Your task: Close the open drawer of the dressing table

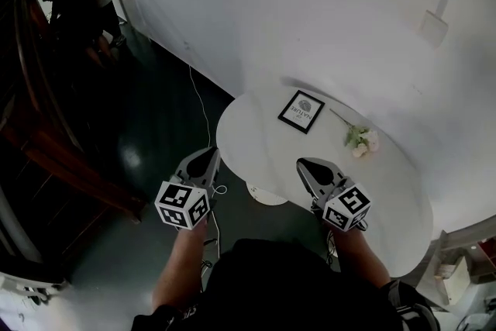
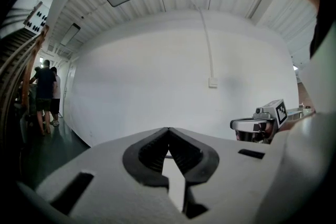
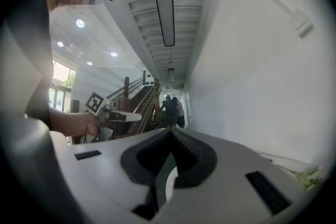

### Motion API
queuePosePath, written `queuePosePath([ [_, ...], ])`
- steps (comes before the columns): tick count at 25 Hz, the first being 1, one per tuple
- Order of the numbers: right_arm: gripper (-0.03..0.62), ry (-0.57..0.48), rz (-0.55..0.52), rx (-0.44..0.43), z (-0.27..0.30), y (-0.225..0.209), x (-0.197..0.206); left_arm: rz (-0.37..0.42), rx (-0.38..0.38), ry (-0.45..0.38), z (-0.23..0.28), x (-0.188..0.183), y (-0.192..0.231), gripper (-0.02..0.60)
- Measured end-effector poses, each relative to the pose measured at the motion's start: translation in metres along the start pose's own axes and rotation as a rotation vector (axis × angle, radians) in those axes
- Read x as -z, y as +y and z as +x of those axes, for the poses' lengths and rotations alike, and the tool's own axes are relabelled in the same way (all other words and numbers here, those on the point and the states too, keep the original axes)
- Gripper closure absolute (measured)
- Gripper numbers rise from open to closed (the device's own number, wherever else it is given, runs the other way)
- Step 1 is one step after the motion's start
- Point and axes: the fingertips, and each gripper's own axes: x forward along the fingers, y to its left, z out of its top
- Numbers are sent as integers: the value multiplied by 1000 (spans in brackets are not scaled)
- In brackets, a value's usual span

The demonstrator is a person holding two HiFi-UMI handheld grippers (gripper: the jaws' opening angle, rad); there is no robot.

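Note:
The white dressing table [image 1: 256, 143] has a rounded top and stands against a white wall. No open drawer shows in any view. My left gripper [image 1: 204, 160] hangs over the dark floor just left of the table's edge, shut and holding nothing. My right gripper [image 1: 308, 167] is over the table's front part, with its jaws together and nothing between them. In the left gripper view the jaws [image 2: 168, 130] meet at the tip and face the bare wall, with the right gripper [image 2: 257, 126] off to the side. The right gripper view [image 3: 171, 130] looks along the corridor and shows the left gripper [image 3: 118, 117].
A black picture frame [image 1: 301, 111] and a sprig of pale flowers [image 1: 361, 139] lie on the tabletop. A round white object [image 1: 267, 195] sits below the front edge. A wooden staircase [image 1: 39, 128] runs along the left, a thin cable [image 1: 203, 108] crosses the dark floor, and people [image 1: 77, 0] stand far down the corridor.

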Motion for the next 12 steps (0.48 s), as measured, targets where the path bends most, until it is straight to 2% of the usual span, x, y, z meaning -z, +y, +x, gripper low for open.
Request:
queuePosePath([
  [12, 591, 35, -16, -45, 9, 28, 5, -43, -35, 7, -29, 17, 15, 581],
])
